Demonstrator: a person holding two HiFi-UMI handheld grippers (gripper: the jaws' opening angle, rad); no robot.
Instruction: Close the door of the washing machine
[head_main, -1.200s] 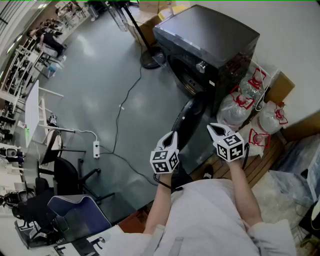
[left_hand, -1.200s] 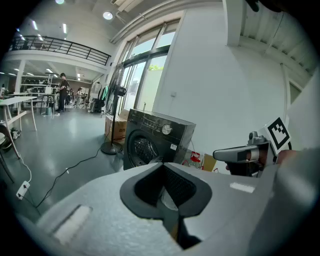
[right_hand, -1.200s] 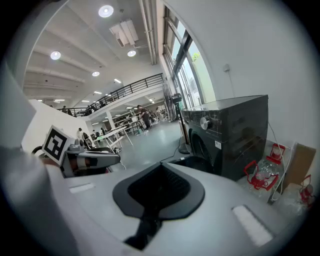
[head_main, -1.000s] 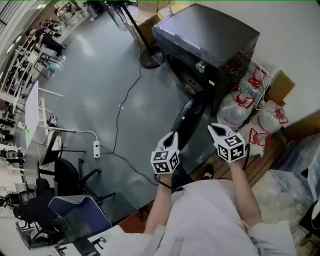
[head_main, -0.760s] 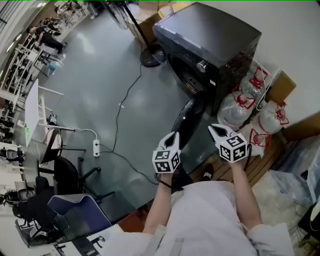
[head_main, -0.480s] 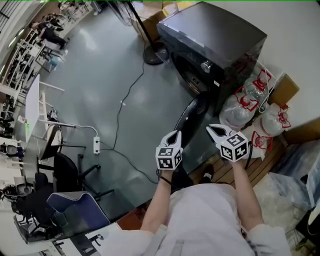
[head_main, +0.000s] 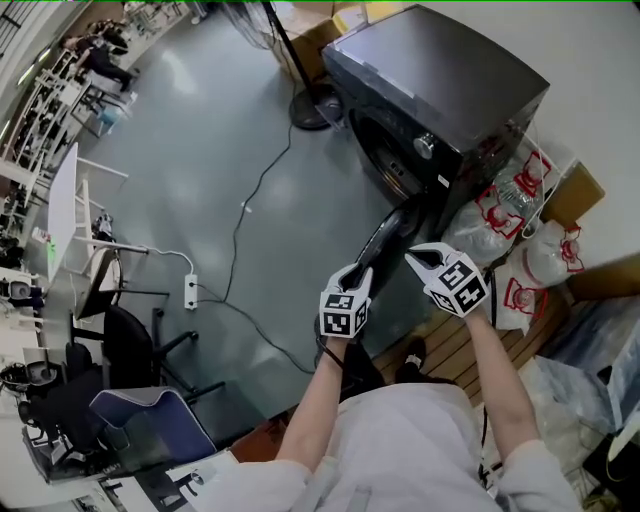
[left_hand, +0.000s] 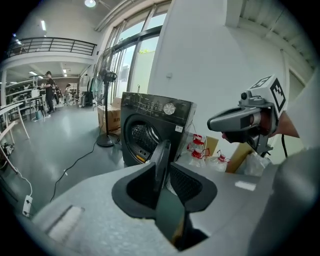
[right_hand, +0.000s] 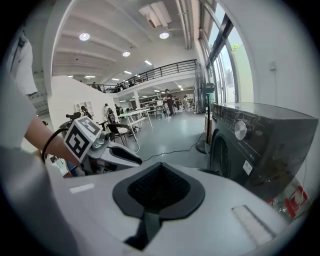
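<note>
The washing machine (head_main: 440, 90) has a dark, satin, metal-looking casing; its door (head_main: 385, 240) is glossy. The grey floor (head_main: 200, 150) is smooth and reflective. Clear bags (head_main: 480, 215) look like crinkled plastic.

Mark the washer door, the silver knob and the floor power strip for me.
washer door (head_main: 388, 238), head view, on its dark edge as it stands open.
silver knob (right_hand: 240, 129), right gripper view, on its round face.
power strip (head_main: 190, 293), head view, on its white body.

Bright, even daylight from tall windows (left_hand: 135, 65) and ceiling lamps (right_hand: 84, 36); fisheye edges bend and darken.
</note>
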